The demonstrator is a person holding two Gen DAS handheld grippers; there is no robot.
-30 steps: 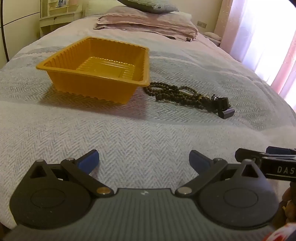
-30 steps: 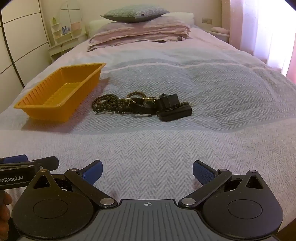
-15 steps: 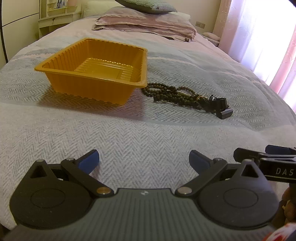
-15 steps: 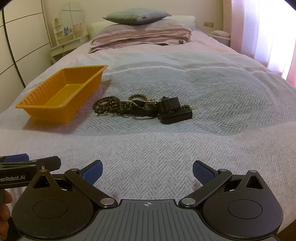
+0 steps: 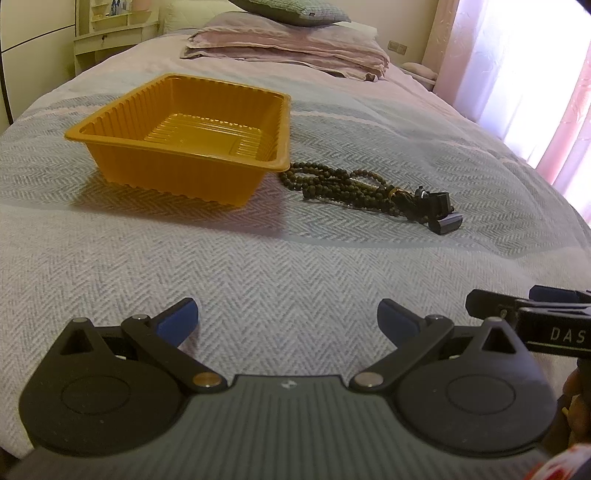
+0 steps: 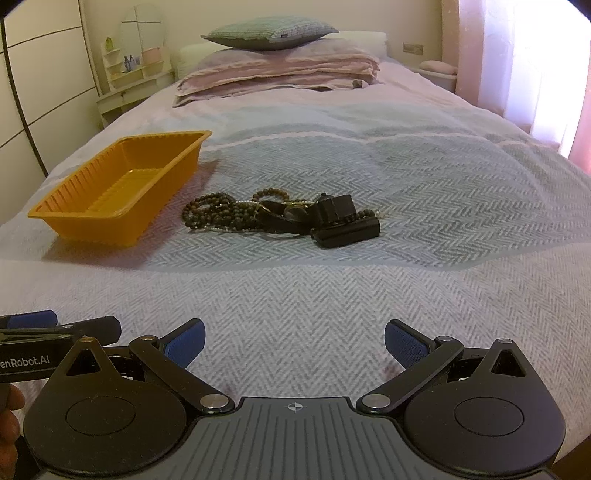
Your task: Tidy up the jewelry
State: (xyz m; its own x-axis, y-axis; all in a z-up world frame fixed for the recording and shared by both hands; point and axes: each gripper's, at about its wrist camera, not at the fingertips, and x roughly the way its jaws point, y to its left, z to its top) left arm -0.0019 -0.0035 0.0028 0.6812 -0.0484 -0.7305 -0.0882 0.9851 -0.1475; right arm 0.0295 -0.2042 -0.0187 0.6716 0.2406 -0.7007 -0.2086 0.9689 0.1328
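Note:
An orange plastic tray (image 5: pixel 110 127) (image 6: pixel 55 212) sits on the grey herringbone bedspread with nothing in it. Just right of it lies a heap of dark brown beaded necklaces (image 5: pixel 325 182) (image 6: pixel 218 214), tangled with a black strap and small black boxes (image 5: pixel 445 221) (image 6: pixel 347 230). My left gripper (image 5: pixel 288 319) hovers low over the blanket, well short of the tray, open and holding nothing. My right gripper (image 6: pixel 293 341) is beside it, also open with nothing between its blue pads, the jewelry heap straight ahead and some way off.
Folded pink bedding and a green pillow (image 6: pixel 271 35) are stacked at the head of the bed. A white shelf unit (image 6: pixel 129 79) stands at the far left and curtains (image 6: pixel 535 62) hang on the right. A hand (image 6: pixel 9 410) grips the left tool.
Both views have crept slightly forward and up, so the tray and the jewelry sit a little lower and nearer in the frames. Neither gripper has changed its opening.

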